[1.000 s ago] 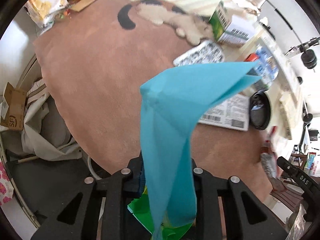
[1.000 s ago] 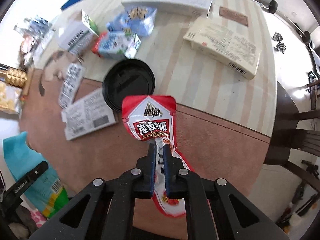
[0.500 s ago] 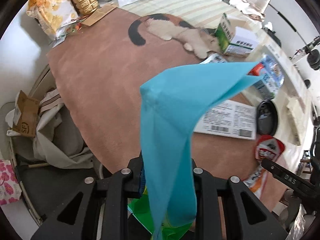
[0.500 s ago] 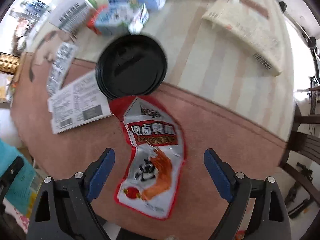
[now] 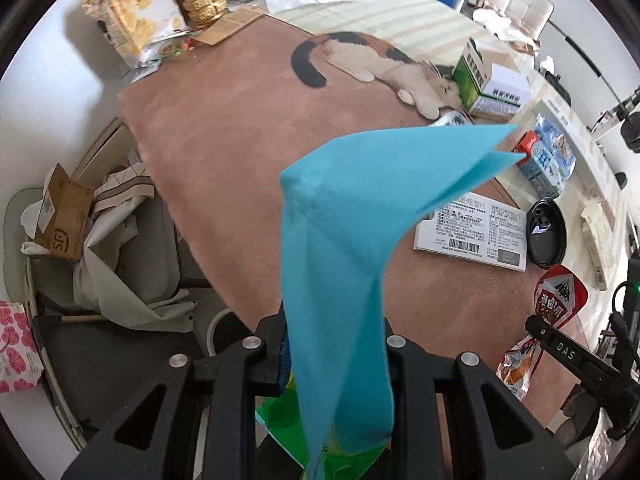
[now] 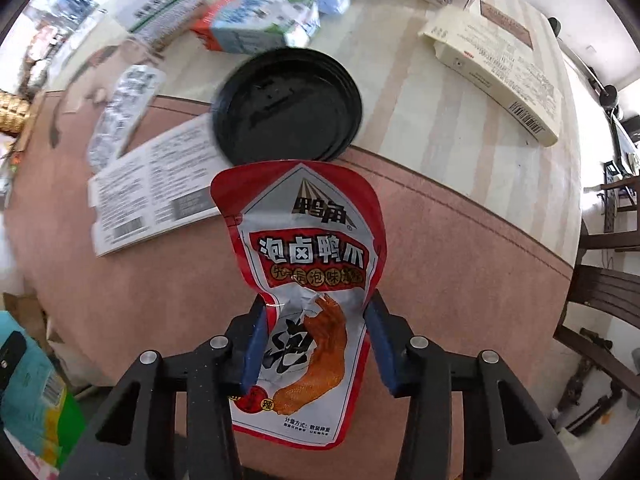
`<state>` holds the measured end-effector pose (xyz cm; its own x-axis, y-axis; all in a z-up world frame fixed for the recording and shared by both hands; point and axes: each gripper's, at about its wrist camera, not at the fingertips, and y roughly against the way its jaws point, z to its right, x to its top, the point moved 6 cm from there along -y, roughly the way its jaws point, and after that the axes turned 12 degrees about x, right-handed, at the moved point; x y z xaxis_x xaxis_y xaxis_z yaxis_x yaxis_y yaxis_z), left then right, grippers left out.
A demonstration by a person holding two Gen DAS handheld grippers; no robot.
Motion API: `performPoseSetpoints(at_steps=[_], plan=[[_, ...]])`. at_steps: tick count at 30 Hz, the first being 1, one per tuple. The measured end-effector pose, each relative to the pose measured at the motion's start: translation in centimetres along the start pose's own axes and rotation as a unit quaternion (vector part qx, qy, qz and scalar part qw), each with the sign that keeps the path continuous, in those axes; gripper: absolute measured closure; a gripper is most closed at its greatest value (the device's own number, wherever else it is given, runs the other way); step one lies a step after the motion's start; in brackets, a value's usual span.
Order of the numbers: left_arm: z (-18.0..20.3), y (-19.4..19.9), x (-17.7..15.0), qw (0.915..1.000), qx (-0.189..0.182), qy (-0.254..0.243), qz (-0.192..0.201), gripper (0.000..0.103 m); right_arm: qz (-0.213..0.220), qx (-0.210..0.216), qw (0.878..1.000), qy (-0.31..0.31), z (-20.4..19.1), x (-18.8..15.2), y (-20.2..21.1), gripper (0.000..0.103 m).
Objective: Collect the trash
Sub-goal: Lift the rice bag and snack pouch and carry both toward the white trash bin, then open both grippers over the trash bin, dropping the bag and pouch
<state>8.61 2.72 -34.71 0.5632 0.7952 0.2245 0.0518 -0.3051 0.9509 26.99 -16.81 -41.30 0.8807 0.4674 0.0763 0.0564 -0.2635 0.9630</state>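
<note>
The left tool [image 5: 334, 364] pinches a blue plastic bag [image 5: 352, 216]; the right tool [image 6: 316, 340] clamps, seemingly, the crumpled red-and-silver snack pouch [image 6: 308, 280] above the counter [image 6: 460, 264].

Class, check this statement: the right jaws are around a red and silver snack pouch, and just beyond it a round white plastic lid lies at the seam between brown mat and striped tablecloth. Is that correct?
One detail is wrong: the round plastic lid is black, not white. The right wrist view shows it just beyond the red and silver snack pouch, at the seam where the brown mat meets the striped tablecloth.
</note>
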Motion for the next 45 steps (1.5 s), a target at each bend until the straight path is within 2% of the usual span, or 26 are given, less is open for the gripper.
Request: performPoseSetpoints(at_steps=[4,8,11,15,20,24,31,36,37,38,40,42,43,44,45], plan=[[-3.6,1.4,-1.4,0.9996,-0.017,0.018,0.017,0.081,0.018,0.033,0.999,0.029,-3.1,-2.4,3.0,0.055],[-8.7,1.8,-3.7,0.9983,-0.029,0.046,0.021,0.081,0.017,0.067,0.995,0.077,-8.3,-6.3,4.5,0.055],[-12.6,0.9,-6.0,0.9968,-0.035,0.071,0.011,0.081,0.0,0.089,0.99,0.113,-12.9,-10.7,3.5,0.055],[-18.0,-2.1,-9.7,0.9941,-0.038,0.101,-0.01,0.081,-0.026,0.096,0.982,0.157,-17.7,-16.6,1.0,0.055],[-22.8,-9.0,-13.5,0.9884,-0.033,0.138,-0.055,0.081,-0.064,0.087,0.973,0.202,-22.4,-22.2,-5.6,0.055],[-24.6,-16.3,-16.3,0.9799,-0.043,0.167,-0.1,0.081,-0.09,0.068,0.967,0.227,-24.1,-24.6,-12.7,0.055],[-24.3,-31.9,-20.8,0.9563,-0.09,0.217,-0.174,0.076,-0.128,0.051,0.963,0.232,-22.8,-26.1,-28.2,0.055],[-22.6,-42.0,-23.4,0.9394,-0.123,0.237,-0.215,0.073,-0.162,0.053,0.963,0.207,-21.1,-27.1,-39.4,0.055],[-22.3,-43.3,-23.6,0.9378,-0.126,0.24,-0.217,0.064,-0.169,0.055,0.962,0.205,-20.9,-27.1,-41.7,0.055],[-22.1,-44.5,-23.9,0.936,-0.132,0.242,-0.218,0.039,-0.171,0.056,0.962,0.204,-20.7,-27.2,-43.0,0.054],[-22.0,-46.8,-24.4,0.9302,-0.146,0.254,-0.221,0.008,-0.186,0.066,0.959,0.206,-20.8,-27.4,-46.1,0.053],[-22.3,-48.1,-25.2,0.9252,-0.152,0.265,-0.225,0.007,-0.205,0.075,0.954,0.208,-20.0,-28.3,-47.9,0.048],[-22.5,-48.5,-25.6,0.9258,-0.147,0.265,-0.226,0.007,-0.215,0.08,0.951,0.208,-20.2,-28.5,-48.9,0.046],[-22.6,-48.5,-25.5,0.9278,-0.139,0.263,-0.225,0.007,-0.226,0.086,0.948,0.208,-20.2,-28.7,-49.8,0.039],[-23.1,-48.4,-25.8,0.9316,-0.126,0.26,-0.22,0.007,-0.233,0.09,0.945,0.21,-20.2,-29.0,-50.1,0.025]])
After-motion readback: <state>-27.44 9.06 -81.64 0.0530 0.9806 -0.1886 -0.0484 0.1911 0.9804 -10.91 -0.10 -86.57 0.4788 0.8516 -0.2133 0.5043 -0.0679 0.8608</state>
